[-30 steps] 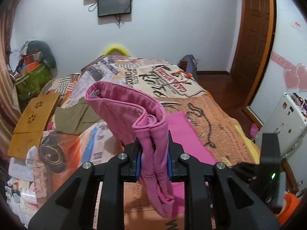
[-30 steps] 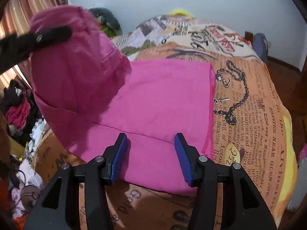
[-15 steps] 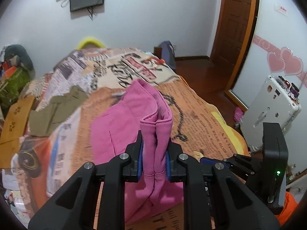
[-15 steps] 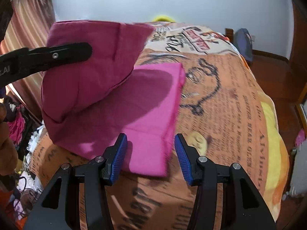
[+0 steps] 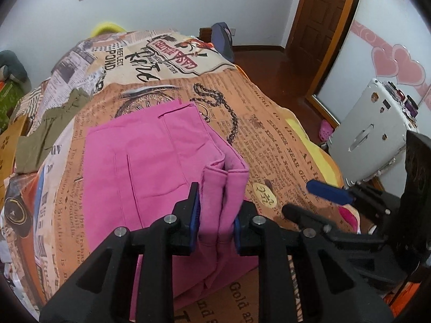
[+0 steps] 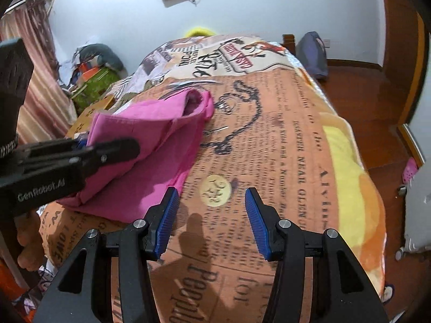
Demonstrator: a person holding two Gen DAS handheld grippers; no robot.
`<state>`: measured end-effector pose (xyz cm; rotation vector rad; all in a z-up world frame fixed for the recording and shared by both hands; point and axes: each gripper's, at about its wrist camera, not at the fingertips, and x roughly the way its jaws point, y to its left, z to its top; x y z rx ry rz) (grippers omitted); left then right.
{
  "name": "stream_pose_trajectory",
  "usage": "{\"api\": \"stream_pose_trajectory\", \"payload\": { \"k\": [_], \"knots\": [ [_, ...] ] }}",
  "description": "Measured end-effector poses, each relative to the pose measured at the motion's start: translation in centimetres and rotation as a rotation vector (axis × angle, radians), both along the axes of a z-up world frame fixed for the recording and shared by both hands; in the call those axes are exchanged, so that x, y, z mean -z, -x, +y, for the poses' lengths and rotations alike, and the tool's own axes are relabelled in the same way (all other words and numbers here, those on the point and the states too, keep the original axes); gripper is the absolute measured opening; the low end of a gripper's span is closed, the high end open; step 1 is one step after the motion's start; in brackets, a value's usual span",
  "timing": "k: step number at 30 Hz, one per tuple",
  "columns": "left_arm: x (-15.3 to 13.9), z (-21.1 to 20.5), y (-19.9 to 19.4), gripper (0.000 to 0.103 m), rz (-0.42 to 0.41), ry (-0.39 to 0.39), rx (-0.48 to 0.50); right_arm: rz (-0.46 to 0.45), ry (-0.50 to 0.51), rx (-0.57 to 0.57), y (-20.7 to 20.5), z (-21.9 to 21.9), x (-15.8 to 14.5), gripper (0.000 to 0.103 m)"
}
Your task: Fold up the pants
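Pink pants (image 5: 150, 161) lie folded on a bed with a newspaper-print blanket (image 5: 269, 140). My left gripper (image 5: 215, 220) is shut on a bunched edge of the pants at their right side, low over the bed. In the right wrist view the pants (image 6: 150, 140) lie at the left with the left gripper (image 6: 107, 148) clamped on them. My right gripper (image 6: 211, 223) is open and empty, over bare blanket (image 6: 296, 161) just right of the pants. It also shows at the right in the left wrist view (image 5: 327, 192).
An olive garment (image 5: 48, 134) lies on the bed's left side by a wooden tray (image 5: 8, 145). A white case (image 5: 374, 134) stands on the floor at right, near a wooden door (image 5: 323, 10). Clutter is piled at the far left (image 6: 94, 72).
My left gripper carried the held pants edge over to the right and down, so the upper layer now lies over the lower one. My right gripper moved right, off the pants onto bare blanket.
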<state>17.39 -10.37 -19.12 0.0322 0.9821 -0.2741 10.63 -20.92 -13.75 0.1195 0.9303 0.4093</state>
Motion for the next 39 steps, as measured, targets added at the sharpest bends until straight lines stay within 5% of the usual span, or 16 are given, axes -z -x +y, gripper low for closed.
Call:
{"api": "stream_pose_trajectory", "payload": {
  "k": [2,4,15,20,26,30,39],
  "knots": [
    [-0.2,0.2,0.2,0.042,0.017,0.030,0.010,-0.011,-0.003,0.009,0.0,-0.3,-0.4,0.047],
    [-1.0,0.7,0.8,0.046,0.002,0.058,0.003,-0.028,-0.007,0.015,0.0,-0.5,-1.1,0.047],
    [-3.0,6.5,3.0,0.050,-0.066,0.030,-0.092,-0.126,-0.046,-0.056,-0.9,2.9,-4.3,0.048],
    [0.2,8.2,3.0,0.051,0.025,-0.003,-0.104,-0.096,-0.026,-0.087,-1.6,5.0,-2.8,0.048],
    [1.4,8.8,3.6,0.058,0.017,0.006,-0.099,-0.020,0.031,-0.098,-1.2,5.1,0.4,0.048],
    [0.7,9.6,3.4,0.058,0.014,0.027,-0.100,-0.011,0.034,-0.069,-0.8,4.1,1.1,0.061],
    [-1.1,14.1,-2.8,0.058,-0.017,0.030,-0.183,0.004,0.018,-0.069,-0.9,3.8,0.9,0.061]
  ]
}}
